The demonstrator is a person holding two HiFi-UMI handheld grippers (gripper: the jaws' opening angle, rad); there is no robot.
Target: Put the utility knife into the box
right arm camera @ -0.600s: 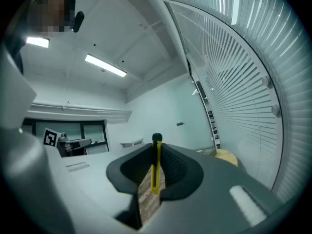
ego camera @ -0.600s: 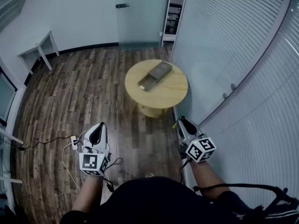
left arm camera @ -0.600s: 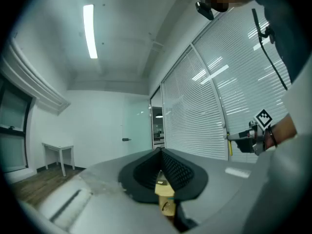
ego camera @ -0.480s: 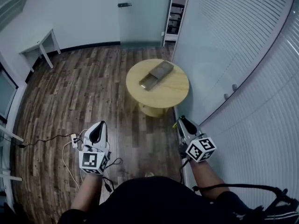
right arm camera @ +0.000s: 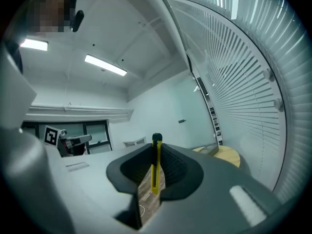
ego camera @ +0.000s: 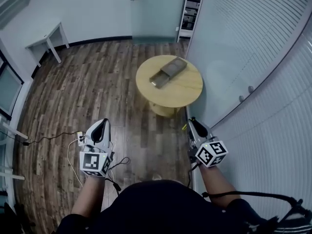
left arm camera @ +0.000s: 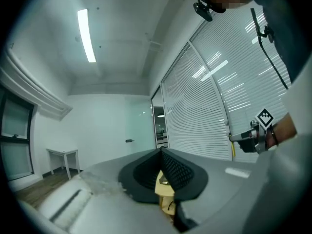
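A: On the round table [ego camera: 183, 94], far ahead in the head view, what lies there?

B: The box [ego camera: 168, 72], grey and open, set slantwise on the wooden top. Both grippers are well short of it, held level over the plank floor [ego camera: 97, 82]. The left gripper [ego camera: 104, 123] is above a white cable [ego camera: 73, 152]. The right gripper [ego camera: 191, 121] is close to the slatted blinds [ego camera: 253, 43], and a speck of yellow just beside its tip is the utility knife [ego camera: 185, 126].

A: And from the left gripper view?

B: The left gripper [left arm camera: 161, 151] has its dark pads meeting at the tip, with nothing between them. Through the wedge below them a bit of the table [left arm camera: 163, 186] shows. The right gripper [left arm camera: 245, 139] hangs off to the side.

A: The right gripper view?

B: The right gripper [right arm camera: 156, 154] is clamped on the utility knife [right arm camera: 155, 169]. It stands upright between the pads, yellow body pinched, black end poking above them. The table [right arm camera: 229, 156] with the box [right arm camera: 209, 150] sits well apart, against the blinds.
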